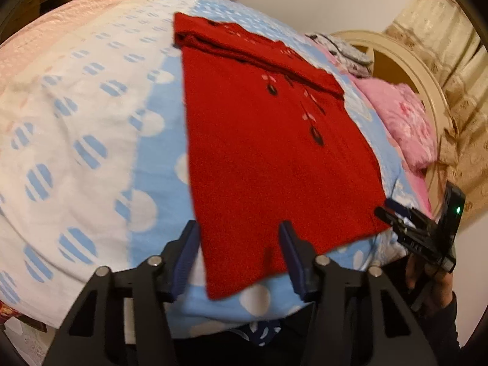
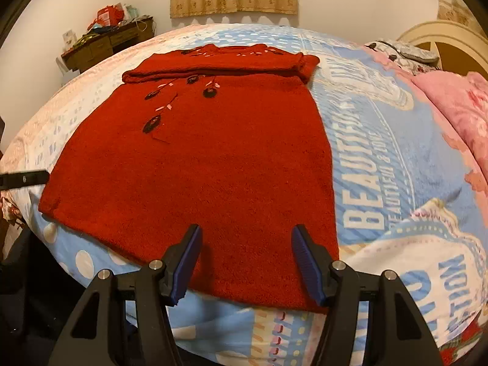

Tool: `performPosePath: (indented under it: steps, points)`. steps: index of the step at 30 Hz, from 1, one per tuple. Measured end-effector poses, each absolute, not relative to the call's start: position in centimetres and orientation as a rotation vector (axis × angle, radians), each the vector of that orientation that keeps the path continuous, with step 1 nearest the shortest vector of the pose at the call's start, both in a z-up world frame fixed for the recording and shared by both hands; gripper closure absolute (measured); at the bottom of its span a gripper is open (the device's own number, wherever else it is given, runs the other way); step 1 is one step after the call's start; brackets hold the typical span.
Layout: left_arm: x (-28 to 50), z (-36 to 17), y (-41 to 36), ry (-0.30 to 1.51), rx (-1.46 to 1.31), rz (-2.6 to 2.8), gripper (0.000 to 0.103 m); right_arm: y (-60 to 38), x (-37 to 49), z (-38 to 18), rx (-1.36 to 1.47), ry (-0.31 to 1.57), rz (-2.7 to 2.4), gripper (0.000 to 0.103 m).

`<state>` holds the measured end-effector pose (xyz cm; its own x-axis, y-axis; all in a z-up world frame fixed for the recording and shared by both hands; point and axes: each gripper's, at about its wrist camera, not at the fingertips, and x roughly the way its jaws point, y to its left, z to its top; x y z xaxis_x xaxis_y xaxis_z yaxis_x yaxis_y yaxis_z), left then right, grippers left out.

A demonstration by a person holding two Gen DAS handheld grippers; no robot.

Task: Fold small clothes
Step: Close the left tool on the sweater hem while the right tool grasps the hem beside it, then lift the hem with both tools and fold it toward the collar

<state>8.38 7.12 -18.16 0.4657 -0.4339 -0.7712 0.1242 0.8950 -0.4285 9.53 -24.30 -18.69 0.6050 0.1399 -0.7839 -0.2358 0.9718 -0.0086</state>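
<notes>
A red knit sweater (image 1: 268, 158) with dark embroidered flowers lies flat on the bed, its sleeves folded across the chest at the far end. My left gripper (image 1: 239, 235) is open, its blue pads over the near hem at the sweater's left corner. My right gripper (image 2: 247, 241) is open over the near hem (image 2: 256, 274) toward the sweater's right corner. The right gripper also shows in the left wrist view (image 1: 387, 209) at the hem's right corner. The left gripper's tip shows in the right wrist view (image 2: 24, 179) at the far left.
The bed has a blue and white printed blanket (image 2: 381, 158). A pink pillow (image 1: 405, 122) and a patterned cloth (image 2: 405, 52) lie by the cream headboard (image 1: 405, 58). A cluttered wooden desk (image 2: 106, 42) stands by the far wall.
</notes>
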Motion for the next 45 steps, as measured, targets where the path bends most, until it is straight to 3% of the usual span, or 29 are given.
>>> performPosePath:
  steps: [20,22,24,31,36,40,41,42,45]
  points:
    - [7.6,-19.3,6.6,1.012,-0.309,-0.27,0.054,-30.5,8.9,-19.1,0.075,0.9,0.12,0.041]
    - [7.6,-19.2,6.6,1.005,-0.313,-0.278,0.063,-31.2,8.8,-19.0,0.108,0.909,0.123,0.041]
    - [7.6,-19.2,6.7,1.011,-0.322,-0.292,0.095,-31.8,8.6,-18.9,0.137,0.913,0.13,0.041]
    - [7.6,-18.9,6.9,0.995,-0.34,-0.299,0.093,-32.0,8.2,-19.1,0.144,0.926,0.153,0.041]
    - [7.7,-19.8,6.8,1.0,-0.349,-0.286,0.092,-31.3,8.2,-19.6,0.14,0.944,0.185,0.061]
    - [7.6,-20.2,7.3,0.986,-0.402,-0.296,0.087,-30.8,8.3,-20.1,0.136,0.969,0.203,0.069]
    - [7.6,-20.1,7.4,0.986,-0.41,-0.305,0.086,-30.7,8.3,-20.2,0.135,0.975,0.205,0.08]
    - [7.6,-20.1,7.4,0.986,-0.41,-0.314,0.088,-30.7,8.3,-20.2,0.138,0.975,0.209,0.089]
    - [7.6,-19.4,8.2,0.966,-0.418,-0.354,0.095,-30.9,8.0,-19.9,0.152,0.956,0.217,0.096]
